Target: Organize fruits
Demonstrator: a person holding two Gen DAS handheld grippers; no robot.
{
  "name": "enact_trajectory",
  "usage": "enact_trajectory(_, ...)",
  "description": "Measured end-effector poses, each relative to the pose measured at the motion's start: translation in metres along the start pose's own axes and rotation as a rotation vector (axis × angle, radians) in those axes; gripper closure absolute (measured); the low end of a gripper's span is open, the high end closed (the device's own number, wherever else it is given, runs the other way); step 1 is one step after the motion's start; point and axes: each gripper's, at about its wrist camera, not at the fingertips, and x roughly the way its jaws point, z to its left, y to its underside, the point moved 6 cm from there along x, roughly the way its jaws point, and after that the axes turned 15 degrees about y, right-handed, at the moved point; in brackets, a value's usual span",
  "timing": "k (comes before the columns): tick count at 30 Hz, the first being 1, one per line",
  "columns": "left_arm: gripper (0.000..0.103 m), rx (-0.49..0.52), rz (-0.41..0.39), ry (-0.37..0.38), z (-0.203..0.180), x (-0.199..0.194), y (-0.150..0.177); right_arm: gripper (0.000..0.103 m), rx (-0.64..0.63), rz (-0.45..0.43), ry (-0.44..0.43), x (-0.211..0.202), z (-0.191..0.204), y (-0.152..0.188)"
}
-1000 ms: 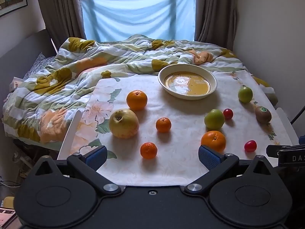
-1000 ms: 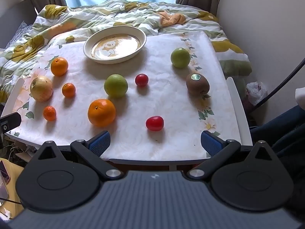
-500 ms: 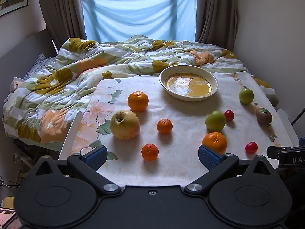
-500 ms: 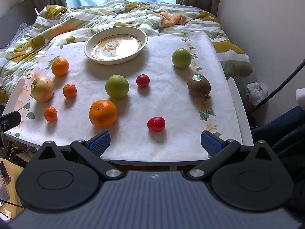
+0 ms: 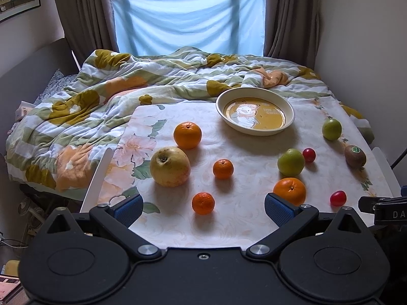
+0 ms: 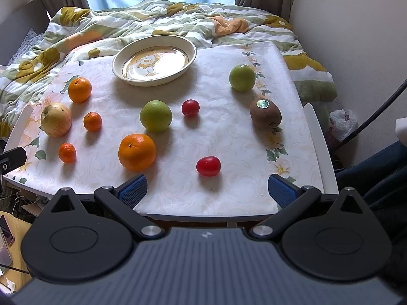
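Fruit lies scattered on a floral tablecloth. An empty cream plate sits at the back. Two oranges, two small mandarins, a big yellow pear, two green apples, a kiwi and two red tomatoes lie around it. My left gripper is open just short of the nearest mandarin. My right gripper is open at the table's front edge, just short of the near tomato. Both hold nothing.
A rumpled flowered quilt covers the bed behind the table. Walls close in on the right, and a plastic bag lies on the floor there. The table's front edge sits under my right gripper.
Both views have tilted up very slightly, so the fruit sits a little lower in frame. No fruit has moved and both grippers stay open.
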Motion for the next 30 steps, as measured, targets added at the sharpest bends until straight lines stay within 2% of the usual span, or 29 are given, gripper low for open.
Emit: enact_trajectory(30, 0.0, 0.0, -0.003, -0.001, 0.0038, -0.0007, -0.0005, 0.0, 0.004, -0.008, -0.006, -0.002, 0.0032, -0.0016)
